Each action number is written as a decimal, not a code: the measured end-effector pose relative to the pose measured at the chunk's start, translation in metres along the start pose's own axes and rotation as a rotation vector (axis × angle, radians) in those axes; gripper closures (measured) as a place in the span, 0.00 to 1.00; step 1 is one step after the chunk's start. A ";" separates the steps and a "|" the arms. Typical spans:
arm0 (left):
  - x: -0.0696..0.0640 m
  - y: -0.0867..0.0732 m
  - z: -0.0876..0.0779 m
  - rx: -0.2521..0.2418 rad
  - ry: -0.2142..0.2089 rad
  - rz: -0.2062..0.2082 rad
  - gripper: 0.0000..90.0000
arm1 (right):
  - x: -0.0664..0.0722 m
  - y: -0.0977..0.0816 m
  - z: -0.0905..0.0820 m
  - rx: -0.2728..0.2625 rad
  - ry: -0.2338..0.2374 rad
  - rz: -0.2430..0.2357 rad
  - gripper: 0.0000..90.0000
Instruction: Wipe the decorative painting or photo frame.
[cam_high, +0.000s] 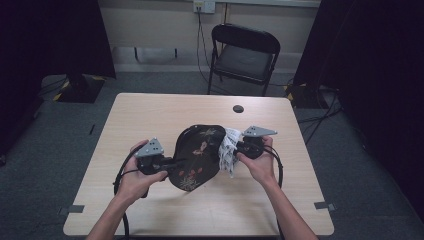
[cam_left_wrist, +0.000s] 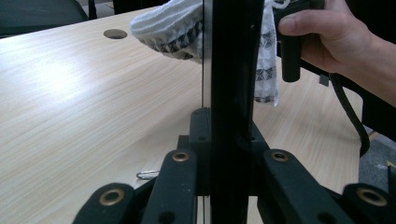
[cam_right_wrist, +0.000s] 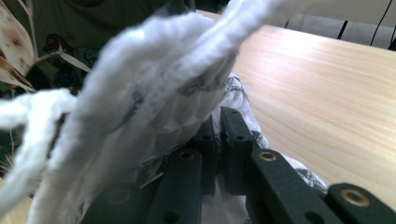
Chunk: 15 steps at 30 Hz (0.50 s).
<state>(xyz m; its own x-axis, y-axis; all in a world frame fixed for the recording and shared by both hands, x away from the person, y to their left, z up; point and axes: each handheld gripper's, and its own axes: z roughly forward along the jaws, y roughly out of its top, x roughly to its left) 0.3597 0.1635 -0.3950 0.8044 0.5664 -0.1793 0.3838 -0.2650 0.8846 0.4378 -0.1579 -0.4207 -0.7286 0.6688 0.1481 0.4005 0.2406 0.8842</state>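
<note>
The black tray (cam_high: 199, 156) with flower pattern is in the centre of the high view, held tilted above the worktop (cam_high: 150, 115), its long axis running from lower left to upper right. The left gripper (cam_high: 167, 163) has its fingers clamped on the tray's lower-left edge. At the opposite, upper-right edge the white cloth (cam_high: 229, 150) touches the tray, pinched in the right gripper (cam_high: 239, 148), which is the nearer one for wiping
</note>
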 end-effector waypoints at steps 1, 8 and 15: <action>0.000 0.000 0.000 0.003 0.001 0.001 0.90 | 0.000 0.000 0.000 -0.002 0.000 0.002 0.96; -0.001 0.001 0.000 0.005 0.004 0.001 0.90 | 0.002 0.014 -0.017 -0.088 -0.015 0.000 0.96; -0.001 0.001 0.000 0.006 0.005 0.000 0.90 | 0.000 0.014 -0.018 -0.071 0.014 0.006 0.96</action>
<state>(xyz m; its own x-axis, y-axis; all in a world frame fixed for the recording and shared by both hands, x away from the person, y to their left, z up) 0.3590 0.1628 -0.3943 0.8018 0.5706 -0.1773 0.3866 -0.2691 0.8821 0.4334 -0.1678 -0.4004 -0.7339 0.6603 0.1594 0.3648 0.1851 0.9125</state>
